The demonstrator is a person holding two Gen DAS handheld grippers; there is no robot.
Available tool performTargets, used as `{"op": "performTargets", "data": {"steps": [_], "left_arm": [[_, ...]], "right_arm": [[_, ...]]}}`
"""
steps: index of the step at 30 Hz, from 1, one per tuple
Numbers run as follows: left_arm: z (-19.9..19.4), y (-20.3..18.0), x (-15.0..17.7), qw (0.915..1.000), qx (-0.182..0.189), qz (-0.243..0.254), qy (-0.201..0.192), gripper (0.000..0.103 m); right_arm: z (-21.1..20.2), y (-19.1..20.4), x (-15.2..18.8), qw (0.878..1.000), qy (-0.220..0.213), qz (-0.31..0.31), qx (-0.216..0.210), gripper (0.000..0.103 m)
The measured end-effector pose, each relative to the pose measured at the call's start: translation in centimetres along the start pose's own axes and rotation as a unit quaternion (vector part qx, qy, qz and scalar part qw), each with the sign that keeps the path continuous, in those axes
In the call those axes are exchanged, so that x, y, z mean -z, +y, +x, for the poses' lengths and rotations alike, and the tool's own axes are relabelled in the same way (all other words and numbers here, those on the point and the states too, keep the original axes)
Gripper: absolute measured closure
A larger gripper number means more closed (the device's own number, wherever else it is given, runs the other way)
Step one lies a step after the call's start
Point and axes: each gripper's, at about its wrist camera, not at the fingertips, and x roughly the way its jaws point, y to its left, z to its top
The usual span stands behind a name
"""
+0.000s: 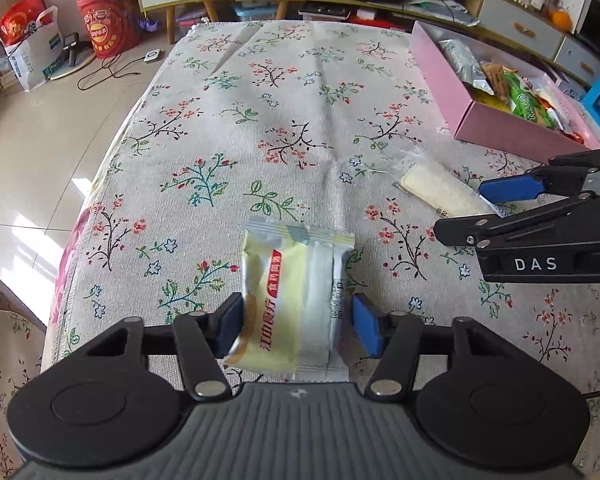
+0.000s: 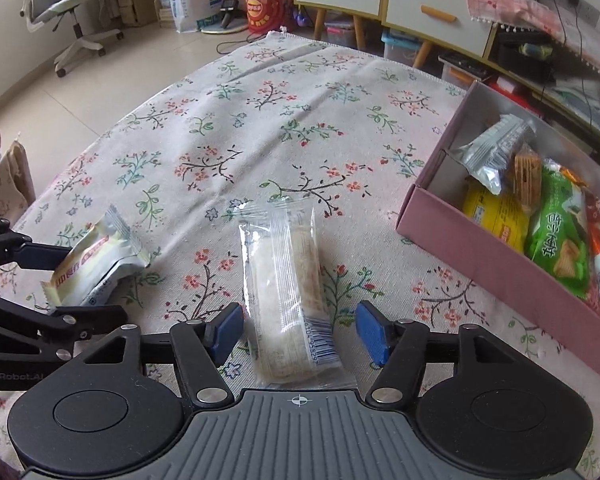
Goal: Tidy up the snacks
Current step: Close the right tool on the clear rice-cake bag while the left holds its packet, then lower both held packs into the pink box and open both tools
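left gripper [image 1: 296,322] spread around yellow pack [image 1: 292,300]; right gripper [image 2: 300,330] spread around clear pack [image 2: 286,284], both packs on cloth [image 1: 220,128]. likely light, crinkly, crushable: pinch mid-body, gently. box [image 2: 480,264] at right.

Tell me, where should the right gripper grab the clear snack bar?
Grip the clear bar across its narrow width, near the middle, coming down from above. It lies flat on the cloth and points away along the right gripper, whose open jaws already sit either side of it, so they close on its long sides.
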Motion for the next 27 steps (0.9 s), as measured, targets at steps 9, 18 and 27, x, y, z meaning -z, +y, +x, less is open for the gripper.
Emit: {"op": "performTargets", "data": {"steps": [9,18,27], "left_arm": [[-0.3,-0.7,-0.6,1.0,-0.004,-0.007,0.001,0.059],[-1.1,-1.7,-1.7,0.9994,0.016,-0.028,-0.009,0.059],[-2.0,-4.6,-4.5,0.9974,0.044,-0.037,-0.043,0.059]], "right_arm": [[-1.1,-0.6,-0.2,1.0,0.008,0.025,-0.005,0.07],[-4.1,-3.0,0.1,0.997,-0.004,0.069,-0.042,0.07],[-7.5,-9.1,0.4,0.986,-0.044,0.153,-0.049,0.07]]}}
